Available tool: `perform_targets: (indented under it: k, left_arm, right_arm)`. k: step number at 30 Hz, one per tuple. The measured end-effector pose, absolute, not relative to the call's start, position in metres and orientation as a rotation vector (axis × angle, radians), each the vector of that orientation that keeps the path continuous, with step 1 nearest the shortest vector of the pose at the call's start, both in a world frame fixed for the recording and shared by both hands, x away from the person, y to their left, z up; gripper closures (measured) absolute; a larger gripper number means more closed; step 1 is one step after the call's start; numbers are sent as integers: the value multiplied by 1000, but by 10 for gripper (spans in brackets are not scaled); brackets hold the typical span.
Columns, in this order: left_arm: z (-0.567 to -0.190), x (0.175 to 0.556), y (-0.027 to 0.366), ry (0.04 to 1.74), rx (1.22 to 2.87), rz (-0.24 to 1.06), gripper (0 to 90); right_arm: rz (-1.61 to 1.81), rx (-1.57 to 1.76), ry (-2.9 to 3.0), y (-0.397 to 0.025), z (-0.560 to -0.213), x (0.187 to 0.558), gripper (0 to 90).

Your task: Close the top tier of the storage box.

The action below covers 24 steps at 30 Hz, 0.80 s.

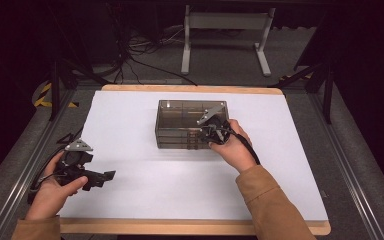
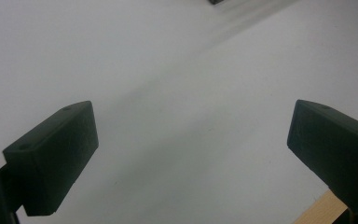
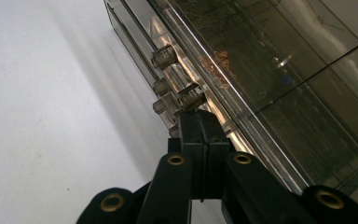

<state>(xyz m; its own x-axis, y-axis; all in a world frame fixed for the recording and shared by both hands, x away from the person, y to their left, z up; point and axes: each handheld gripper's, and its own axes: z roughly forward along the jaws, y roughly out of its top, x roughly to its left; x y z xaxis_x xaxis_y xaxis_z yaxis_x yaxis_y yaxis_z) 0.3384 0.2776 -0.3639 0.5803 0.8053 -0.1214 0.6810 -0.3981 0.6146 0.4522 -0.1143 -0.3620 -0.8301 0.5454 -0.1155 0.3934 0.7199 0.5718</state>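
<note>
White sheet over a wood-edged table [image 1: 130, 222], dark room behind, white desk legs [image 1: 225, 42] and cables on the floor past the far edge.

Smoked clear drawer box [image 1: 180, 122] sits centre-table, slightly toward the far side. Front face has small clear round knobs [image 3: 164, 57], stacked close together.

Right gripper [image 1: 211, 131] is at the box's front face, right end, hand wrapped around it. Right gripper view: jaws pressed together, no gap visible, tips right at the lower knobs. Can't tell whether a knob or handle is pinched between the tips; the contact spot is hidden by the jaws themselves.

Left gripper [image 1: 102, 177] is well apart from the box, low over the sheet near the table's front-left corner. Jaws wide apart, nothing between them, just bare white sheet [image 2: 182, 93] under them, wood edge showing at the corner.
</note>
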Motion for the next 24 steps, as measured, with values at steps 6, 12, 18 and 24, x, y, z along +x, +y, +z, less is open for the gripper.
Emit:
perform_targets:
  k: [6,12,18,24]
  left_arm:
    - [-365,337,278,1178,2187,252,24]
    - [-366,334,281,1189,2186,257,24]
    - [-366,329,284,1199,2176,254,24]
    - [-367,324,287,1206,2172,250,24]
  right_arm:
    - [816,734,2671,-117,-359,449,900]
    - [824,719,2698,-120,-354,441,877]
    - [833,698,2724,-126,-346,431,778]
    - [860,669,2728,-131,-341,424,712]
